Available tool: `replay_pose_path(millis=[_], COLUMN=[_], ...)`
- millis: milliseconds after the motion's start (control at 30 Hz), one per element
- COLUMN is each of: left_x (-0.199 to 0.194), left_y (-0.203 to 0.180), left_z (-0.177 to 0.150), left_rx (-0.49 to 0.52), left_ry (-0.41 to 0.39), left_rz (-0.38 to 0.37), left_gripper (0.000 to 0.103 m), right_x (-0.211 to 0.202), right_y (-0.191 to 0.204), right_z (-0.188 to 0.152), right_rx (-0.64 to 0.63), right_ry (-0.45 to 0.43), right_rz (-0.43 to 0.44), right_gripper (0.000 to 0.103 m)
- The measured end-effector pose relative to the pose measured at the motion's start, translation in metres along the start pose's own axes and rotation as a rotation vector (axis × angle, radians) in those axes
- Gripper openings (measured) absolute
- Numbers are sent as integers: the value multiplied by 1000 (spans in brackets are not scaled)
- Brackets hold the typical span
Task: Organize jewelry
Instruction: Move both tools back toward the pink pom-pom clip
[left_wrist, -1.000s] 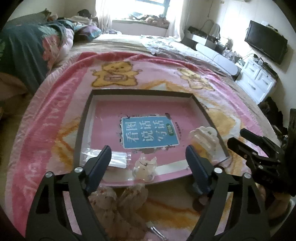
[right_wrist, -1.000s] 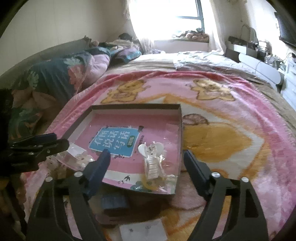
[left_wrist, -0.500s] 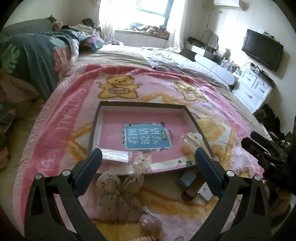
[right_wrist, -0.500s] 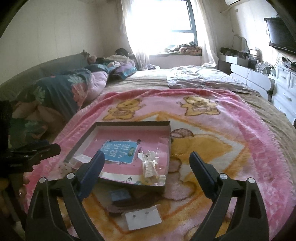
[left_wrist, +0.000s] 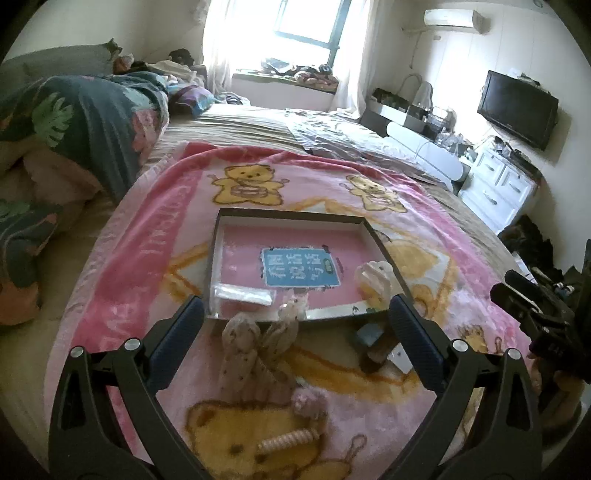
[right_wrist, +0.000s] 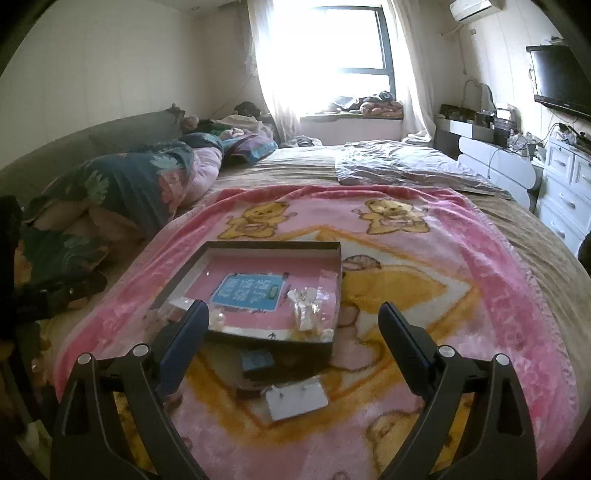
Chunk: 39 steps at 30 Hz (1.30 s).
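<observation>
Both my grippers, left and right, hang wide open and empty above the blanket. Some jewelry sits bagged in the box; a scrunchie and earring card lie outside. I'd descend squarely over one piece, then close.

Bare pink bear-print blanket lies open right of the shallow dark-rimmed box. A beige fabric scrunchie, small blue box and white earring card crowd its near edge
</observation>
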<state>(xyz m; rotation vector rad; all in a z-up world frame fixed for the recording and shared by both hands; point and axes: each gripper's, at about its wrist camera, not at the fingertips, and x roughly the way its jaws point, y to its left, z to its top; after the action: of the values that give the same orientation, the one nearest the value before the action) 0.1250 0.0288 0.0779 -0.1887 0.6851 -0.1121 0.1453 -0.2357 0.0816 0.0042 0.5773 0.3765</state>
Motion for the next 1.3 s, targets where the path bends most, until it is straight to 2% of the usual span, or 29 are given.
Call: replay_pose_path(millis=[300, 667, 1100, 1300], left_x=[-21, -29, -19, -2], left_y=[7, 15, 13, 8], left_z=[-20, -53, -81, -99], left_rx=[4, 18, 16, 24], left_ry=[0, 43, 104, 164], left_rz=[7, 31, 25, 7], left_gripper=[94, 94, 94, 94], right_x=[-18, -22, -12, -5], right_y=[20, 32, 41, 32], right_z=[-19, -41, -70, -87], right_rx=[-36, -58, -83, -73], right_ry=[30, 84, 161, 205], right_rz=[11, 29, 50, 34], right_gripper=[92, 92, 92, 92])
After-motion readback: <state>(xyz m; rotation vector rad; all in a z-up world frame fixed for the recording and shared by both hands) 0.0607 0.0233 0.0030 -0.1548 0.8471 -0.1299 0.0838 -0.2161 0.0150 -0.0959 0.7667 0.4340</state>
